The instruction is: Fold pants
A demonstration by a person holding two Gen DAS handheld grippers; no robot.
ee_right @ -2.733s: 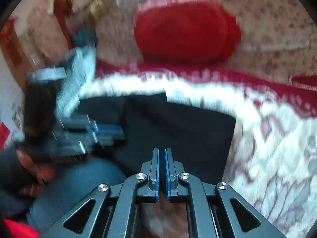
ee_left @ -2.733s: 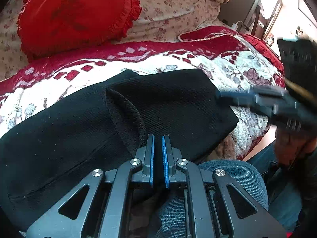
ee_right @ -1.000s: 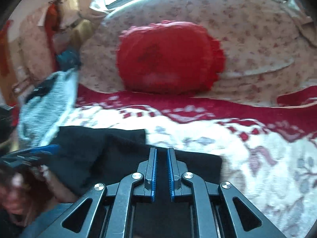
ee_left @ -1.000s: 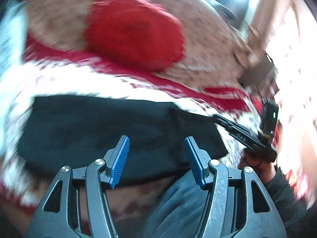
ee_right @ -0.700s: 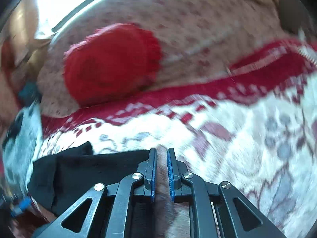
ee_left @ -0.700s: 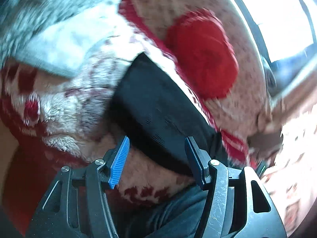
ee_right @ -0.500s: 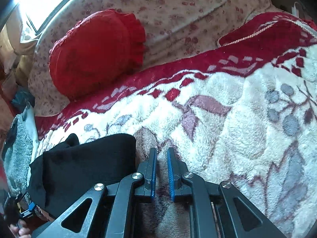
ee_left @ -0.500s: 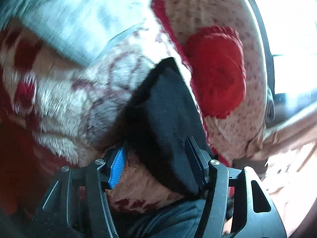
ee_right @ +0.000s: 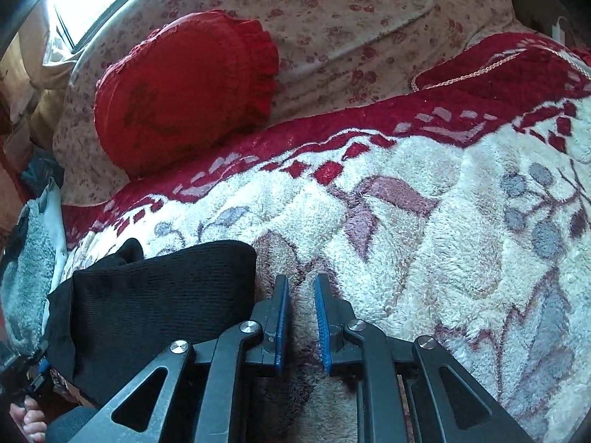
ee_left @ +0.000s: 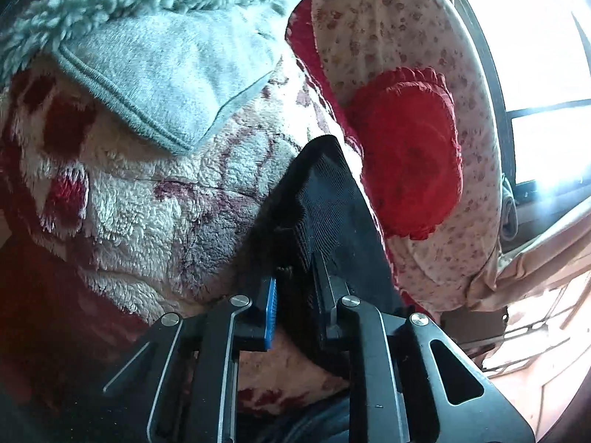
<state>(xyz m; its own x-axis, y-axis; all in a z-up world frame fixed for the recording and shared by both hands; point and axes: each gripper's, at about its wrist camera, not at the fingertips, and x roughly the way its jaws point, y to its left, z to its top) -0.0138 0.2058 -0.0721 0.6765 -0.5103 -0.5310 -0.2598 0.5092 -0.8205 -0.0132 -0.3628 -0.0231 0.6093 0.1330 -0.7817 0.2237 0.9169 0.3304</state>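
Observation:
The black pants (ee_left: 328, 206) lie folded into a thick bundle on the red-and-white fleece blanket (ee_left: 155, 214). My left gripper (ee_left: 295, 295) is closed on the bundle's near edge, with the cloth pinched between its jaws. In the right wrist view the same black bundle (ee_right: 155, 295) lies at the lower left. My right gripper (ee_right: 298, 317) sits just right of it over bare blanket (ee_right: 424, 258), its jaws a narrow gap apart and holding nothing. The left gripper shows small at the bundle's far left edge (ee_right: 26, 373).
A red ruffled cushion (ee_right: 184, 85) leans on the floral backrest (ee_right: 351, 18) behind the blanket. A grey fleece garment (ee_left: 147, 44) lies on the blanket to the left of the pants. A window (ee_left: 535, 55) is beyond the backrest.
My left gripper swung to the bundle's left end and closed from wide open onto its edge. My right gripper came off the pants and now rests to their right, jaws slightly apart.

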